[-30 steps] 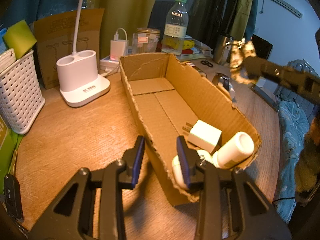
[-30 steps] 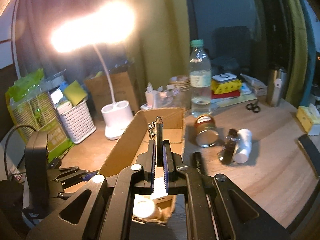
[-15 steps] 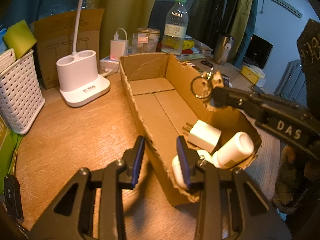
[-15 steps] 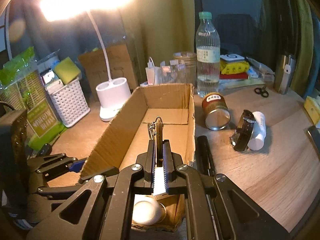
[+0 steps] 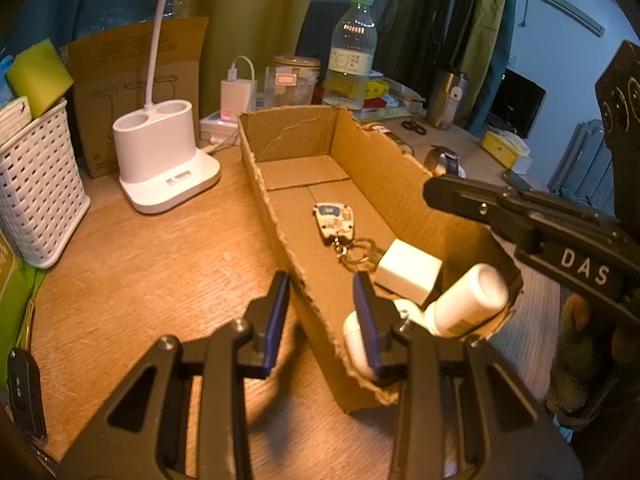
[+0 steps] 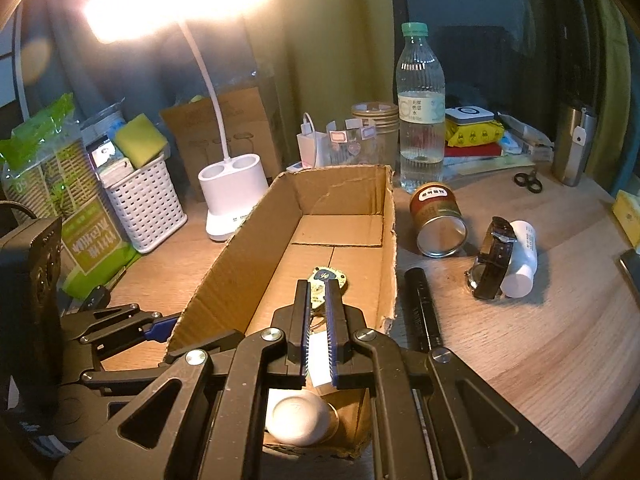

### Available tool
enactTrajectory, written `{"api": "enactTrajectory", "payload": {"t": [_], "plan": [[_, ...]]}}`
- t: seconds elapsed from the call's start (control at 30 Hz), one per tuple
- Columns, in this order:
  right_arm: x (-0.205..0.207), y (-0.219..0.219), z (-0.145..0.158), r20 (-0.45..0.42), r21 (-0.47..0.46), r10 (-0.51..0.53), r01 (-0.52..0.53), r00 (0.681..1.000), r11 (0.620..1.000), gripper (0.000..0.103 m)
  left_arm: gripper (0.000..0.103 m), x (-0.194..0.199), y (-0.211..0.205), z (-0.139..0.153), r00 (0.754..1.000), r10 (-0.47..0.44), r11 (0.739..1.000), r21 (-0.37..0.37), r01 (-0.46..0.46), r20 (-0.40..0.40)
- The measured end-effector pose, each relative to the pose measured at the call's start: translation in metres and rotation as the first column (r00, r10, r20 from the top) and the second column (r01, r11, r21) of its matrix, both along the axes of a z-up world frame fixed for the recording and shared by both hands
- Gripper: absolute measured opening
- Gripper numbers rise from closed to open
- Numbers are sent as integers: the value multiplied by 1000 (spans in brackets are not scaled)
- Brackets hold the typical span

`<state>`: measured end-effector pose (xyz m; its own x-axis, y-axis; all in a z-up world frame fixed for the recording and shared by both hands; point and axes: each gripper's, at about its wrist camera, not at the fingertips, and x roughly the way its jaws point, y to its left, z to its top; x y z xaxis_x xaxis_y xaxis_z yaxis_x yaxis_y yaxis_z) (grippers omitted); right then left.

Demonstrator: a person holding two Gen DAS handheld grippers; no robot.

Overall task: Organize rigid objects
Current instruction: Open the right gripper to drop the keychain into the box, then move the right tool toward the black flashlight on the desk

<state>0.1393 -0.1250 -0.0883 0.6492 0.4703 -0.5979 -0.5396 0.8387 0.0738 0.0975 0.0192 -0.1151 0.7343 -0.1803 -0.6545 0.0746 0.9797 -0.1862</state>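
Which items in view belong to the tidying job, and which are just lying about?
Job:
cardboard box
keychain on the box floor
white charger in the box
tin can, wristwatch, black pen on the desk, possibly next

Lying about:
desk lamp
water bottle
white basket
scissors

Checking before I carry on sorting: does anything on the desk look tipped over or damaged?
Yes. The can right of the box lies on its side, open end forward, as does the white bottle against the watch. The box's top edges are ragged, torn cardboard.
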Motion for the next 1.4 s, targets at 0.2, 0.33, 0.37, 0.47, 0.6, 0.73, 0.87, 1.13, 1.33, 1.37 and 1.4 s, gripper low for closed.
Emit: {"api": "enactTrajectory", "payload": {"t": [0.2, 0.33, 0.37, 0.47, 0.6, 0.73, 0.87, 1.13, 1.33, 1.37, 1.4], "plan": [[-1, -8, 6, 16, 11, -16, 15, 1000, 1000, 8, 35, 0, 0, 0, 1000, 0, 1000, 0, 0, 0], [0, -18, 11, 25, 23, -37, 37, 999, 999, 9, 35, 0, 0, 0, 1000, 0, 1000, 0, 0, 0], [1, -21, 12, 26, 24, -45, 44, 999, 999, 9, 35, 0, 0, 0, 1000, 0, 1000, 0, 0, 0], [3, -30, 13, 27, 28, -65, 64, 998, 998, 9, 35, 0, 0, 0, 1000, 0, 1000, 0, 0, 0], [6, -39, 13, 26, 30, -86, 85, 996, 996, 9, 35, 0, 0, 0, 1000, 0, 1000, 0, 0, 0], [8, -45, 11, 21, 26, -98, 97, 995, 995, 9, 35, 0, 0, 0, 1000, 0, 1000, 0, 0, 0], [10, -50, 9, 14, 25, -109, 109, 994, 994, 10, 35, 0, 0, 0, 1000, 0, 1000, 0, 0, 0], [12, -52, 6, 0, 19, -119, 119, 993, 993, 10, 35, 0, 0, 0, 1000, 0, 1000, 0, 0, 0], [12, -50, 4, -3, 11, -110, 110, 994, 994, 10, 35, 0, 0, 0, 1000, 0, 1000, 0, 0, 0], [12, -49, 5, -3, 11, -111, 111, 994, 994, 11, 35, 0, 0, 0, 1000, 0, 1000, 0, 0, 0], [13, -49, 4, -4, 12, -112, 112, 994, 994, 11, 35, 0, 0, 0, 1000, 0, 1000, 0, 0, 0]]}}
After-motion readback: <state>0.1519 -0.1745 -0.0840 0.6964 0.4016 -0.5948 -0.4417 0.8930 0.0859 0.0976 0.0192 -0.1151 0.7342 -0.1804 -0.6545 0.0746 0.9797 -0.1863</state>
